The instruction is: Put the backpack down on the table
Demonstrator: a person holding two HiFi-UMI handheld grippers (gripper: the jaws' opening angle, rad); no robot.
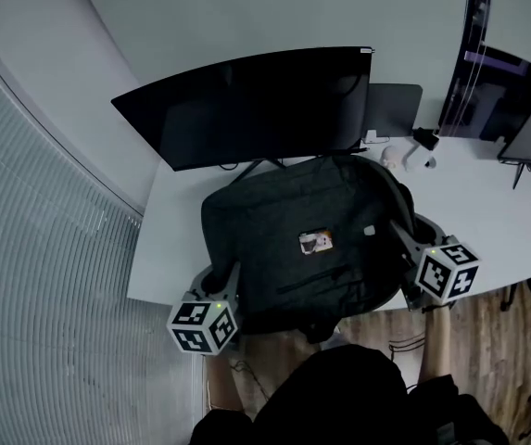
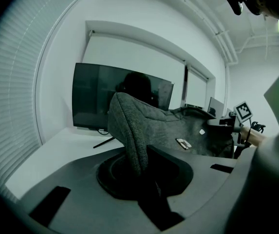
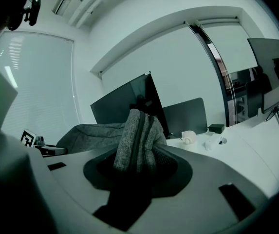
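One backpack, grey, over near edge of table, in front of monitor; we cannot tell whether its base rests there. We hold both sides: left gripper pinches thin fabric fold, right gripper clamps thicker zippered bunch. Left, we judge: settle fully, release.

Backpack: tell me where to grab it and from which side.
Grip the backpack by its two side edges, one gripper coming in from each side. It lies broad and face up, too wide for the jaws, but the fabric at its edges bunches into narrow folds. The left gripper and right gripper are shut on such folds now.
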